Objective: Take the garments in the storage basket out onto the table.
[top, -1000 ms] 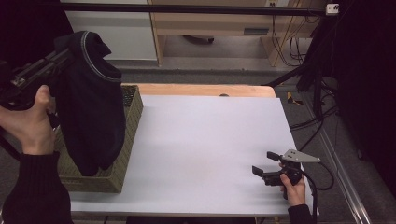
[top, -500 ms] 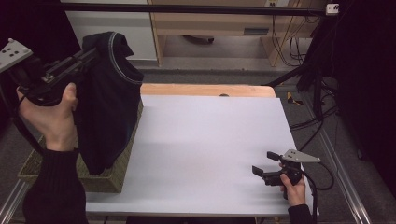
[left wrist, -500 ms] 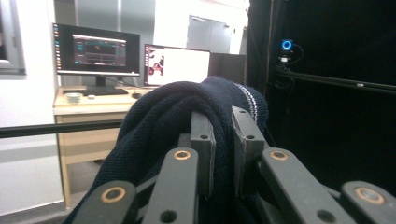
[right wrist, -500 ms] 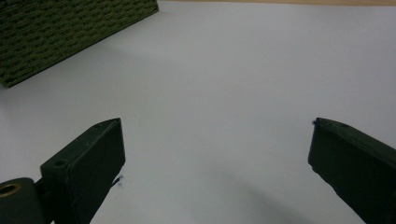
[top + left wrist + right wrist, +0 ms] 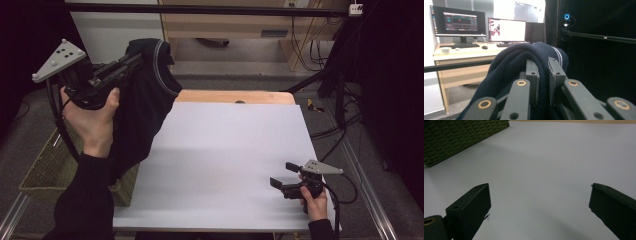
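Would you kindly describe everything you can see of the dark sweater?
The sweater is a dark navy knit with a thin pale stripe around its ribbed collar. The left gripper is shut on a bunched fold near that collar and holds it up, so the body hangs limp, its lower part hidden behind the sleeve, above the woven basket at the table's left edge.

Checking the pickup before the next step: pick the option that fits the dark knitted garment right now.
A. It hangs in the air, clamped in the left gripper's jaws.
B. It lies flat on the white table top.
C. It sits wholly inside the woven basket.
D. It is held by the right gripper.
A: the left gripper has its jaws shut on the dark knitted garment, which hangs above the woven basket, while the right gripper rests open and empty on the white table top.
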`<state>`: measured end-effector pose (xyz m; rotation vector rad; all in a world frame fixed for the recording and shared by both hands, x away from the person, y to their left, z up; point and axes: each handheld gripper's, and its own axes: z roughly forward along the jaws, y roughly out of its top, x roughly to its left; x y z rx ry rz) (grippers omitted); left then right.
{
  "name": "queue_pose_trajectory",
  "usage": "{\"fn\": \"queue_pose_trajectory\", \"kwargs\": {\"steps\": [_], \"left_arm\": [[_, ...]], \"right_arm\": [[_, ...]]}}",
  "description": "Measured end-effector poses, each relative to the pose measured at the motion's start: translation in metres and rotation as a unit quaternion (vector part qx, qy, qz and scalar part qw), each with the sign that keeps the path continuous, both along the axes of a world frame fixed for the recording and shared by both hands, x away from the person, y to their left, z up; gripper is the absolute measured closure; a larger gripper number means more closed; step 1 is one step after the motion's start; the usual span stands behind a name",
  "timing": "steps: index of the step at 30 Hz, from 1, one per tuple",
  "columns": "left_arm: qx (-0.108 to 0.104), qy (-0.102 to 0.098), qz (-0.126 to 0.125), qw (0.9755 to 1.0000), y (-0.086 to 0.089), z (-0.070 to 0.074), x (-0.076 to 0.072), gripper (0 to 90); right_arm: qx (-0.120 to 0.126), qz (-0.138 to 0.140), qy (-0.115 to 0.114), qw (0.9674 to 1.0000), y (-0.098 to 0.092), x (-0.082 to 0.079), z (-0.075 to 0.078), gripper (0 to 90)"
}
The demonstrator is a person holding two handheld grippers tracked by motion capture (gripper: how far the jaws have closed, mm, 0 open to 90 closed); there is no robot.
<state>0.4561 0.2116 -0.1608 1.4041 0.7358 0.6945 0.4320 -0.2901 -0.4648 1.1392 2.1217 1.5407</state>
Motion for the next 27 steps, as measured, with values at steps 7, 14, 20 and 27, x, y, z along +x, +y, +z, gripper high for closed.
{"fn": "queue_pose_trajectory", "kwargs": {"steps": [7,14,20,27], "left_arm": [[0.007,-0.001,-0.015,0.9999,-0.022,0.003,0.004,80.7],[0.009,-0.005,-0.037,0.9992,-0.05,0.009,0.005,80.8],[0.009,-0.002,-0.064,0.9979,-0.074,0.014,0.006,80.8],[0.007,0.009,-0.083,0.9965,-0.096,0.008,0.015,80.8]], "right_arm": [[0.001,0.0,0.0,1.0,0.0,0.0,0.0,4.6],[0.0,0.001,-0.001,1.0,0.0,0.0,0.0,4.6],[0.004,0.0,-0.001,1.0,-0.001,-0.001,0.001,4.5],[0.006,0.001,0.002,1.0,-0.001,-0.001,0.001,4.5]]}}
